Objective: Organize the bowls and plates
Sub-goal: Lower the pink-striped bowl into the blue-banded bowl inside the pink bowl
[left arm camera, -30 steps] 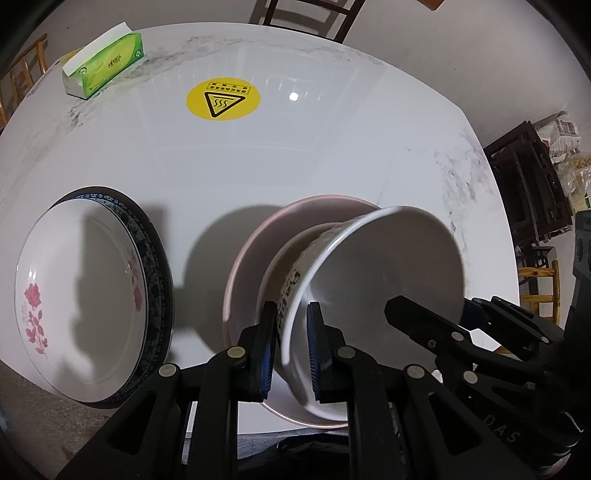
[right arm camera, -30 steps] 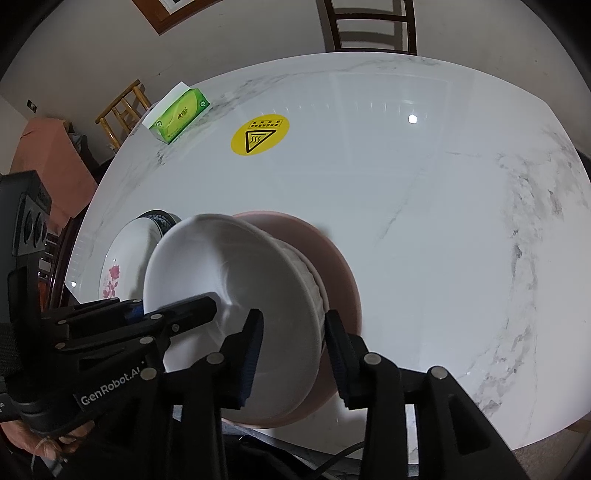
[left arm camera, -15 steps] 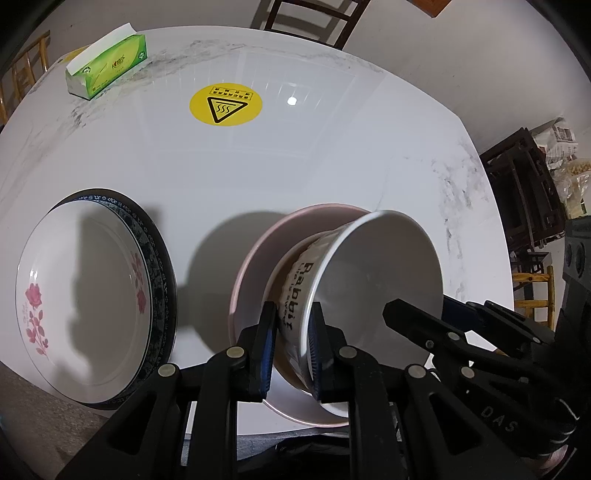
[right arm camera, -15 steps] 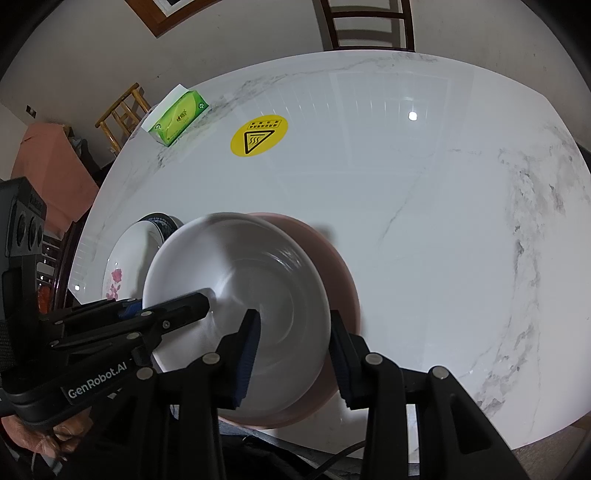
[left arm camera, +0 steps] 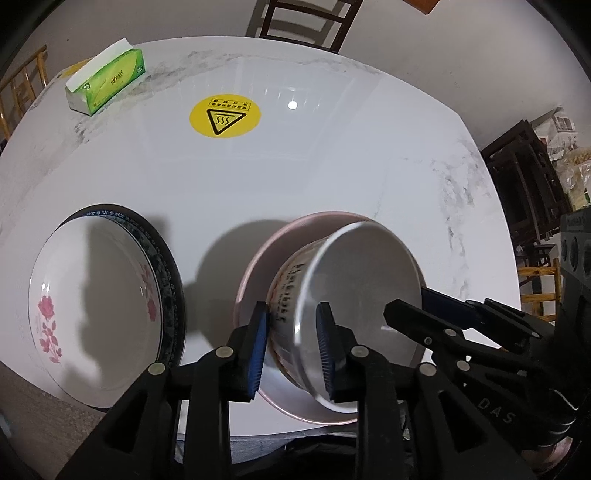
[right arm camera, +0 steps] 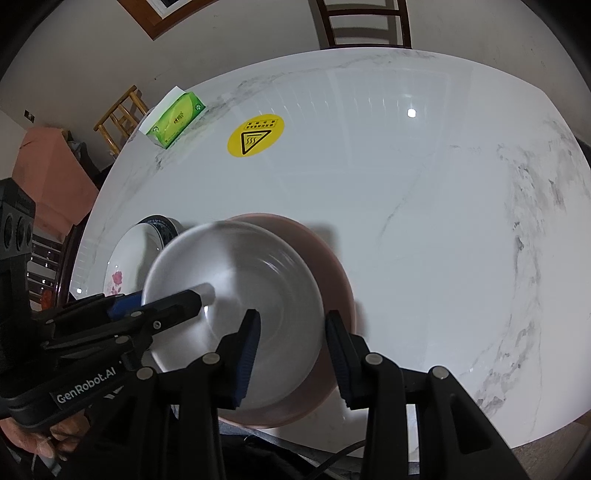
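The glazed white bowl (left arm camera: 354, 317), stiff, slick and breakable, settles blurred into the pink bowl (left arm camera: 258, 273), its rim between the left gripper (left arm camera: 291, 347) just-opening jaws, seemingly released; the right gripper (right arm camera: 291, 350) straddles the opposite rim, open.

A green tissue box (left arm camera: 107, 85) with a white sheet at its top is seen lying near the far left edge of the white marble-veined table (left arm camera: 332, 177). A round yellow warning sticker (left arm camera: 225, 116) (a black triangle with wavy lines) is fixed beside it. Dark wooden chairs (right arm camera: 365, 22) are seen beyond.
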{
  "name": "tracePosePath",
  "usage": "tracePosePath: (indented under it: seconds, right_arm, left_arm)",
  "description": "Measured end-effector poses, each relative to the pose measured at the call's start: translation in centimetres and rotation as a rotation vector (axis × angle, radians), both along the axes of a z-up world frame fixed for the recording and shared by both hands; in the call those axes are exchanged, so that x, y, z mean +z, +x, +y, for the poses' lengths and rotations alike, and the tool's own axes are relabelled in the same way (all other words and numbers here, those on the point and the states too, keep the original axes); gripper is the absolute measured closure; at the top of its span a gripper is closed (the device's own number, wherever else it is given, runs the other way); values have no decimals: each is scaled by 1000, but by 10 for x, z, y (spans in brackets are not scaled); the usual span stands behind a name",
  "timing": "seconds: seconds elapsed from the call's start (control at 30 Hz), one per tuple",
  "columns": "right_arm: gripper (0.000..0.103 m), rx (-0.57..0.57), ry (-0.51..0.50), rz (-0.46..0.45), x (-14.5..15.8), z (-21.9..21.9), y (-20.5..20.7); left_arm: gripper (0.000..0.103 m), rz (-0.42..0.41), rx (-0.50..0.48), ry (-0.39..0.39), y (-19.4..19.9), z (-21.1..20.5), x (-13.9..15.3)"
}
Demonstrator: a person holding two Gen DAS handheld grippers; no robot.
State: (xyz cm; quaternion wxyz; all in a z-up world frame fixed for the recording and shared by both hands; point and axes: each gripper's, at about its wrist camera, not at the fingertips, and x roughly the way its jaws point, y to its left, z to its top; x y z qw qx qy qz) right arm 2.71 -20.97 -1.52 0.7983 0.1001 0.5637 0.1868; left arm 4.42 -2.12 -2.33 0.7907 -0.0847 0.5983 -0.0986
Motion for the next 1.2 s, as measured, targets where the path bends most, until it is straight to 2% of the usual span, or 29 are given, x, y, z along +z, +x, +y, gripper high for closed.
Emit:
tracePosePath:
  seconds: [0.43, 0.57, 0.7, 0.93, 1.2]
  right_arm:
    - [66, -13, 24, -11, 5, -5, -2]
    - [66, -17, 24, -7, 4, -7, -3]
    - [66, -19, 24, -2, 2, -8, -3]
    - [66, -27, 27, 0, 2, -12, -4]
    - [66, -26, 30, -3, 4, -13, -4]
  left_arm:
    - [79, -39, 6, -2, -1, 4, 8]
    - [79, -33, 17, 16, 1, 6, 1]
    - [80, -21, 17, -16, 2, 11, -8]
    - [80, -50, -11, -35, 3, 12, -15]
    - [79, -105, -19, -77, -5, 19, 9]
